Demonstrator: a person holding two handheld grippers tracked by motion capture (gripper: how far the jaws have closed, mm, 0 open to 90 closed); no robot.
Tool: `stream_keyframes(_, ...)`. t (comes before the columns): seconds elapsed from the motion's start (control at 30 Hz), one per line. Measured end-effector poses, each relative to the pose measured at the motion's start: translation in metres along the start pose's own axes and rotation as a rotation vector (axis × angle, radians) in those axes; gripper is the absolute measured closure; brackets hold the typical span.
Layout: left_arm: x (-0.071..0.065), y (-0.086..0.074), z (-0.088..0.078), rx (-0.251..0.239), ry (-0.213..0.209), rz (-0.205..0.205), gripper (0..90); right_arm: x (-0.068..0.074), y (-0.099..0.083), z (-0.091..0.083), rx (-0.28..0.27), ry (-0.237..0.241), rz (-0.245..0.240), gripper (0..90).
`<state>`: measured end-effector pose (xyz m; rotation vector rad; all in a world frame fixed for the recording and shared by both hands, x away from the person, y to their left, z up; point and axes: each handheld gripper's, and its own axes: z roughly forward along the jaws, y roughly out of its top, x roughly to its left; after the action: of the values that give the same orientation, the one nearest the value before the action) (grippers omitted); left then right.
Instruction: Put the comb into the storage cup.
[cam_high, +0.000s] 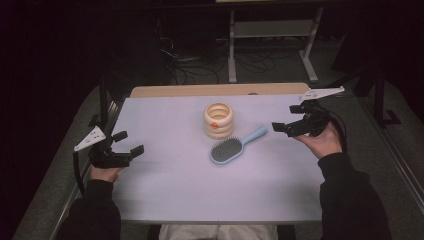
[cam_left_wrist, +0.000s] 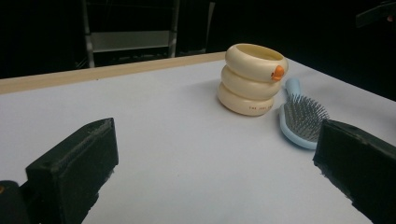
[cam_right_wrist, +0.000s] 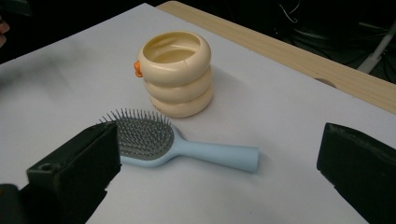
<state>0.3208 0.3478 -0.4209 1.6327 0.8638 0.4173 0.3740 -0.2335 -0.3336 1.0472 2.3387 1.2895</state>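
A cream ringed cup with a small orange knob stands upright at the middle of the white table. Just in front and right of it lies a light blue hairbrush, bristles up, handle pointing to the far right. My left gripper hovers open near the table's left edge, nothing between its jaws. My right gripper is open at the right side, a short way beyond the brush handle's tip, holding nothing.
A wooden strip runs along the table's far edge. Behind it on the dark floor are a metal frame and loose cables. The table drops off close to both hands.
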Motion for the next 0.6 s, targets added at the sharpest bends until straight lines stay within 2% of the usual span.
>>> stream_keyframes(0.2, 0.000, 0.000, 0.000, -0.002, -0.002, 0.000, 0.0, -0.002, 0.007, 0.009, 0.017, 0.007, -0.006, 0.0)
stream_keyframes(0.6, 0.000, 0.000, 0.000, -0.003, -0.004, 0.000, 0.0, -0.010, 0.015, 0.021, 0.018, 0.014, 0.002, 0.0)
